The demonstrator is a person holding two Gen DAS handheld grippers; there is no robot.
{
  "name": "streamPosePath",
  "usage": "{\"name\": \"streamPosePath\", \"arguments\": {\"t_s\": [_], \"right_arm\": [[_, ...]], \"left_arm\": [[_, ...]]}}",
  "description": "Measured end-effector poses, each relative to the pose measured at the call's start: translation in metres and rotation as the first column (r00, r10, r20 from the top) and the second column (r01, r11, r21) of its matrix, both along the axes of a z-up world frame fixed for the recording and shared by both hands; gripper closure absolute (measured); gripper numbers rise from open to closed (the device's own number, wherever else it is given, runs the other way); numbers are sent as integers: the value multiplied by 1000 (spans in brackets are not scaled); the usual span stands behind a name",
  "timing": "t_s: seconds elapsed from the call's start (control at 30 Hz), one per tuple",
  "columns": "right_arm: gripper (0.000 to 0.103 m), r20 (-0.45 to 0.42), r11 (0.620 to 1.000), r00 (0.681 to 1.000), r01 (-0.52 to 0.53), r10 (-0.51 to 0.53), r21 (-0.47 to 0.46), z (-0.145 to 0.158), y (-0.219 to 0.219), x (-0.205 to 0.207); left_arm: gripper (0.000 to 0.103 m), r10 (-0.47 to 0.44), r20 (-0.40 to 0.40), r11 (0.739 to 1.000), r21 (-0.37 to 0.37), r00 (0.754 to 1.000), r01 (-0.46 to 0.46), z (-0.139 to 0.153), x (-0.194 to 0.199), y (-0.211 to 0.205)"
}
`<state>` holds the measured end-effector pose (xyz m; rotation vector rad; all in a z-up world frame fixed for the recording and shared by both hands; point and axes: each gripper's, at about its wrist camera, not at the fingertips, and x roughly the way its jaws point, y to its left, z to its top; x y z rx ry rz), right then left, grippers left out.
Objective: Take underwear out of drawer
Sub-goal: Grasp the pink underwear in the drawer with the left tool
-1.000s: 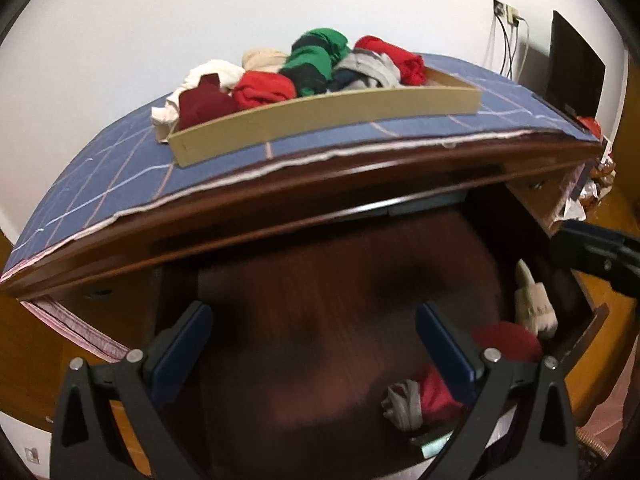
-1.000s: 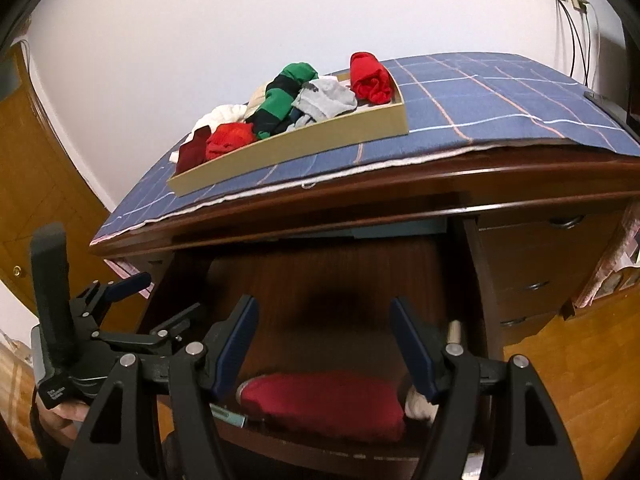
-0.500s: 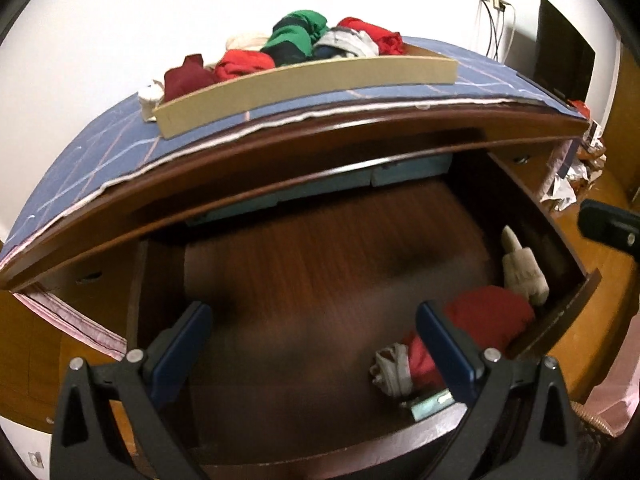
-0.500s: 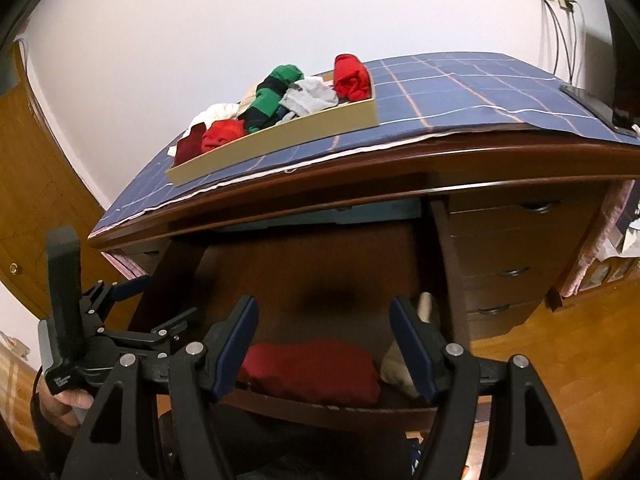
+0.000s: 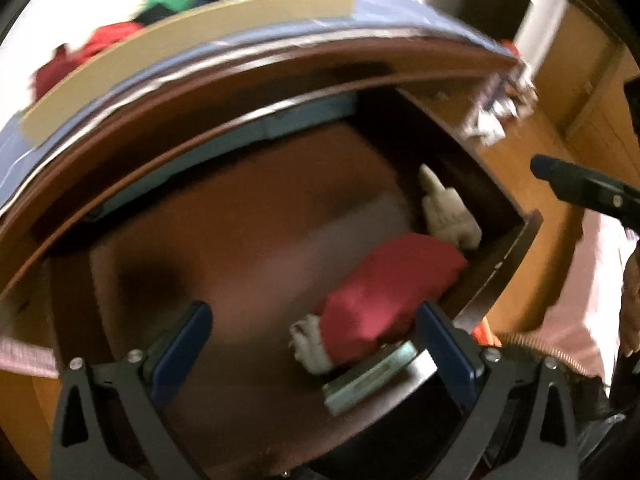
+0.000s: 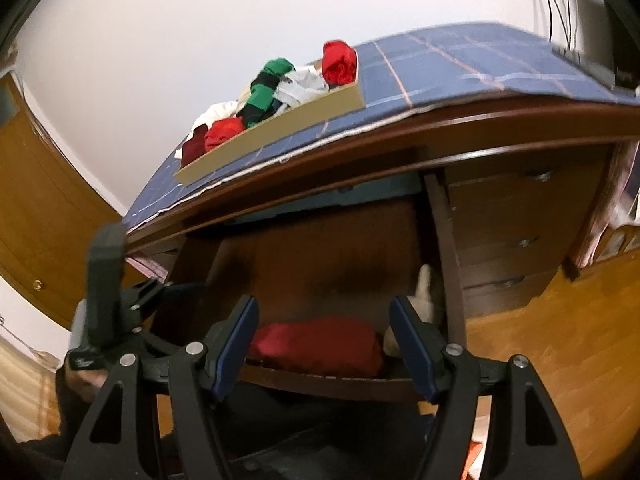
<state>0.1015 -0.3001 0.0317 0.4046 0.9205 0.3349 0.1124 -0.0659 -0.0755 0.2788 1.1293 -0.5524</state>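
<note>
A dark brown wooden dresser [image 6: 520, 168] was observed, its top covered by a blue checked cloth [image 6: 460, 64]. Its wide dark wooden drawer [image 5: 248, 240] was found pulled out, with most of the floor bare. A long, shallow tan tray [image 6: 280, 136] was noted on the cloth, filled with rolled garments in red, green, grey and white.

A folded dark red piece of underwear [image 5: 384, 296] was recorded lying in the drawer's front right corner, against the front panel. A rolled cream-white garment [image 5: 448, 208] was seen just behind it, along the right wall. A small grey-white bundle [image 5: 310, 342] was noted touching the red piece on its left.

The left gripper [image 5: 316, 344] was held above the drawer's front edge, fingers spread wide and nothing gripped. The right gripper [image 6: 324, 344] was positioned before the drawer front, likewise spread wide and empty, with the red underwear framed between its fingers.
</note>
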Motion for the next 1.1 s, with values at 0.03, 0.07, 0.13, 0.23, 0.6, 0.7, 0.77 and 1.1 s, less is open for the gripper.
{"name": "streamPosePath", "arguments": {"t_s": [0.03, 0.07, 0.13, 0.23, 0.6, 0.7, 0.77, 1.1], "right_arm": [[33, -6, 1000, 1000, 1, -1, -4, 0, 0, 0], [33, -12, 1000, 1000, 5, -5, -13, -1, -1, 0], [33, -13, 1000, 1000, 12, -12, -20, 0, -4, 1], [34, -22, 1000, 999, 31, -30, 7, -3, -12, 5], [34, -69, 994, 996, 64, -58, 86, -16, -29, 23], [34, -71, 994, 996, 65, -58, 87, -17, -30, 25], [34, -72, 995, 996, 60, -54, 82, -17, -30, 27], [34, -120, 996, 992, 41, -31, 82, -28, -22, 34]], "left_arm": [[1, -44, -21, 999, 18, 999, 44, -5, 5, -8], [1, -76, -36, 997, 22, 996, 77, -7, 8, -14], [2, -126, -72, 991, 34, 989, 129, -14, 14, -25], [2, -150, -128, 987, 33, 980, 155, -24, 25, -35], [20, -217, -479, 976, -100, 851, 193, -64, 47, -61], [55, -208, -487, 978, -73, 848, 197, -71, 47, -64], [59, -215, -501, 977, -114, 838, 183, -73, 47, -64], [78, 50, -282, 994, -75, 958, -74, -49, 47, 13]]}}
